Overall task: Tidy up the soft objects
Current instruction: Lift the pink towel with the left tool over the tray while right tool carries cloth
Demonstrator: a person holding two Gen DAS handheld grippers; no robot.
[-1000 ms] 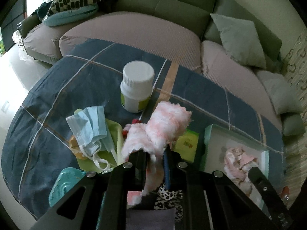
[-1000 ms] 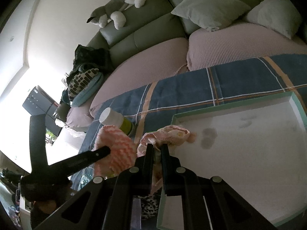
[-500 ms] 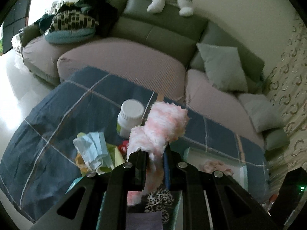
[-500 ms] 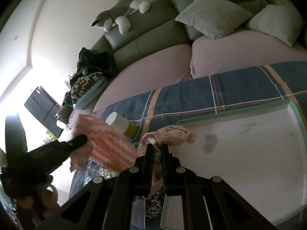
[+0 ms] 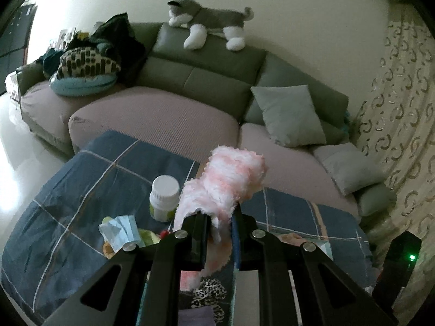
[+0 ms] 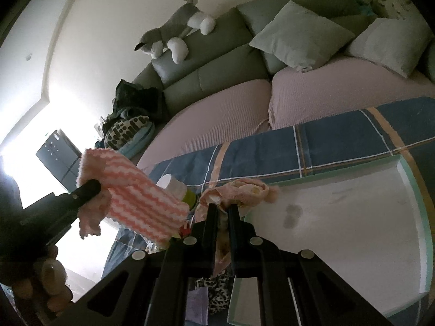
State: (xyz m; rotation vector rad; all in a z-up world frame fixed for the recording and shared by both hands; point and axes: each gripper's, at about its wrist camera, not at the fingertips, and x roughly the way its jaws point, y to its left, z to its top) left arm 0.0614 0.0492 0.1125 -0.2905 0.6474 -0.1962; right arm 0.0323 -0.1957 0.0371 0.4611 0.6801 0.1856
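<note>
My left gripper is shut on a fluffy pink-and-white striped cloth and holds it in the air above the table; the cloth also shows in the right wrist view. My right gripper is shut on a crumpled pale pink cloth at the left edge of a shallow white tray with a mint rim. A leopard-print cloth lies below the left gripper.
A white bottle with a green label, a blue face mask and small items lie on the blue plaid tablecloth. A sofa with pillows, a clothes pile and a plush husky stands behind.
My left gripper has risen and tilted up, lifting the striped cloth well above the table. The right gripper has stayed on the pale pink cloth at the tray edge.
</note>
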